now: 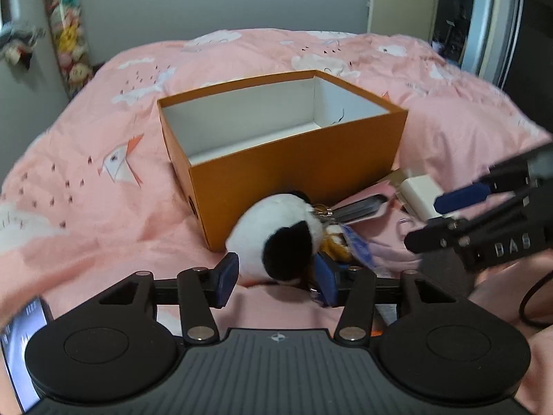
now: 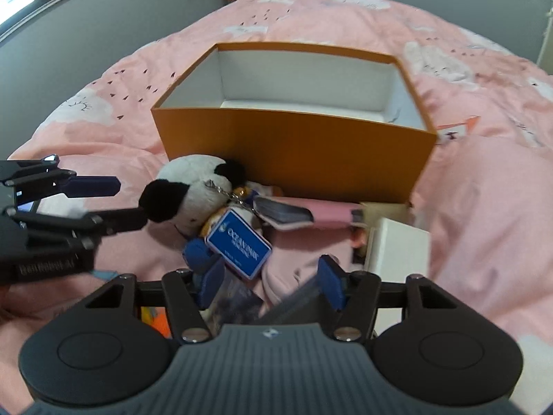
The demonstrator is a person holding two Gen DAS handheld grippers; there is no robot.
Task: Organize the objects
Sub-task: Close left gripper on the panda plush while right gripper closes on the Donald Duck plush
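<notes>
While your left gripper (image 1: 276, 282) stood open around the plush (image 1: 280, 235) on the bed (image 1: 103, 207), nearer than your open, empty right gripper (image 2: 273, 282), the box (image 1: 297, 180) sat just beyond.

I count one orange box (image 2: 293, 152) at mid-frame, and one panda plush (image 2: 188, 190) left of centre. One blue tag (image 2: 238, 247), one pink case (image 2: 311, 219), one white block (image 2: 397, 245) lower right. Two grippers: my left gripper (image 1: 276, 282), my right gripper (image 2: 271, 282).
</notes>
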